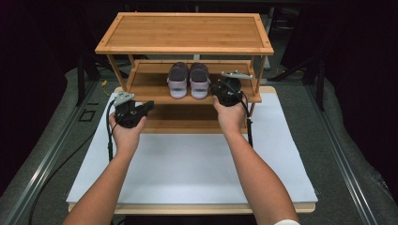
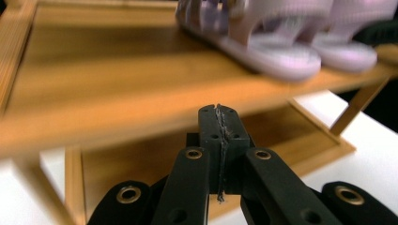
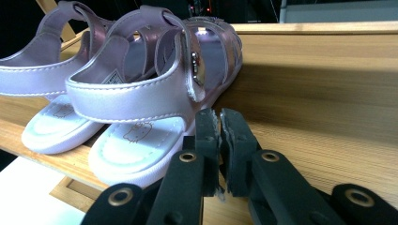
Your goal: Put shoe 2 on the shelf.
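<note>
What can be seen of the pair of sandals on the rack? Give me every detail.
The pair of sandals is pale lilac, looks like shiny synthetic leather, with white insoles bearing a faint cartoon print, heel straps and banded uppers. Both stand upright, side by side and close together, heels toward the person, on the middle shelf of the bamboo rack. No claw touches them.
</note>
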{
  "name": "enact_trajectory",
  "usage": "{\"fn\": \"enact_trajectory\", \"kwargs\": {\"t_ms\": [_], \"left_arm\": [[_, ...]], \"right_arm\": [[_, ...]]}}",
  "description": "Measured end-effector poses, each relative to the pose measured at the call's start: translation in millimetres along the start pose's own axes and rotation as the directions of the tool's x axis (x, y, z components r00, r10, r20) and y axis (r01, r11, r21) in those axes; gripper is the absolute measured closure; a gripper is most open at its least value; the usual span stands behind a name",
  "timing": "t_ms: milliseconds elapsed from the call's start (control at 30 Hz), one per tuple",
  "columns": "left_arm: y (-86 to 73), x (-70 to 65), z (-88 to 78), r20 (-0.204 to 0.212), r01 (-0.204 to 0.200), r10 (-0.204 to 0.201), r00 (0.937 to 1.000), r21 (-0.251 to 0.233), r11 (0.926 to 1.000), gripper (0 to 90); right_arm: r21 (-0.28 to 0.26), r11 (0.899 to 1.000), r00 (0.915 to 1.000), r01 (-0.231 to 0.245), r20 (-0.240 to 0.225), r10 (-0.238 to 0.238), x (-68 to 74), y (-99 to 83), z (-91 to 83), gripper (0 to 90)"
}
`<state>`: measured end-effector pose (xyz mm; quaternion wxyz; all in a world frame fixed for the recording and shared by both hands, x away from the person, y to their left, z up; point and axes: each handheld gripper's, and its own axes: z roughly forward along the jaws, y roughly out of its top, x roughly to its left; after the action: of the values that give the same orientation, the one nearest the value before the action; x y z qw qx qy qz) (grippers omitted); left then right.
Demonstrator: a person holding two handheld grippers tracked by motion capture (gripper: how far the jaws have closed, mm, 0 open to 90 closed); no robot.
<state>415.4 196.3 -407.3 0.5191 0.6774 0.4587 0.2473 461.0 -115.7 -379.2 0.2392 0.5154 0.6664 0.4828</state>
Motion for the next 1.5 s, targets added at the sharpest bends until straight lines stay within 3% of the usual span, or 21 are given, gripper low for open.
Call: {"fn": "enact_trajectory", "kwargs": {"t_ms": [33, 100, 167, 233, 367, 567, 800, 900, 933, 1000, 1300, 1500], "left_arm": [[11.4, -1.9, 6.1, 0.021, 0.006, -0.006, 0.9998, -0.006, 1.0000, 90.0], [21.5, -7.0, 12.2, -0.007, -0.016, 0.016, 0.9998, -0.004, 0.9999, 90.0], [26.2, -9.5, 16.3, 0.005, -0.024, 0.024, 0.9997, -0.005, 0.9997, 90.0], [32.5, -13.0, 22.5, -0.030, -0.036, 0.036, 0.9989, 0.003, 0.9994, 90.0], [40.4, -18.3, 37.1, -0.028, -0.002, 0.003, 0.9996, 0.023, 0.9997, 90.0], [43.2, -25.2, 51.6, -0.050, -0.016, 0.020, 0.9985, 0.076, 0.9970, 90.0], [43.4, -23.6, 57.9, -0.059, 0.000, 0.006, 0.9982, 0.089, 0.9960, 90.0], [44.2, -24.9, 61.2, -0.059, -0.006, 0.012, 0.9982, 0.107, 0.9943, 90.0], [43.9, -25.3, 61.8, -0.061, -0.002, 0.008, 0.9981, 0.109, 0.9940, 90.0], [43.6, -25.1, 62.1, -0.062, -0.004, 0.011, 0.9980, 0.111, 0.9938, 90.0], [44.6, -21.5, 65.6, -0.029, 0.021, -0.017, 0.9994, 0.114, 0.9933, 90.0], [46.0, -19.3, 67.2, -0.022, 0.008, -0.005, 0.9997, 0.115, 0.9933, 90.0]], "right_arm": [[0.002, 1.000, 1.0000, -0.005, 0.002, 0.005, 0.6, -0.5, 2.5, 86.4], [0.002, 1.000, 1.0000, -0.008, 0.006, 0.008, 1.0, -0.9, 4.2, 86.4], [0.005, 1.000, 0.9999, -0.011, 0.007, 0.010, 1.4, -1.1, 5.3, 86.3], [0.007, 1.000, 0.9998, -0.020, 0.000, 0.020, 2.6, -1.6, 6.6, 86.3], [0.005, 1.000, 0.9998, -0.012, 0.014, 0.012, 6.2, -2.1, 9.4, 87.1], [0.009, 1.000, 0.9996, -0.017, 0.021, 0.017, 7.4, -4.0, 13.1, 88.7], [0.010, 1.000, 0.9997, -0.025, 0.005, 0.025, 7.6, -5.6, 14.2, 89.9], [0.008, 1.000, 0.9992, -0.025, 0.031, 0.024, 12.3, -6.3, 16.3, 90.0], [-0.051, 0.998, 0.9995, -0.030, 0.011, 0.031, 13.7, -8.0, 21.0, 90.0], [-0.052, 0.998, 0.9995, -0.027, 0.013, 0.027, 15.0, -8.2, 21.3, 90.0], [-0.048, 0.998, 0.9995, -0.028, 0.016, 0.029, 18.6, -6.6, 24.1, 90.0], [-0.048, 0.999, 0.9998, -0.010, 0.015, 0.010, 18.8, -5.1, 25.2, 90.0]]}}
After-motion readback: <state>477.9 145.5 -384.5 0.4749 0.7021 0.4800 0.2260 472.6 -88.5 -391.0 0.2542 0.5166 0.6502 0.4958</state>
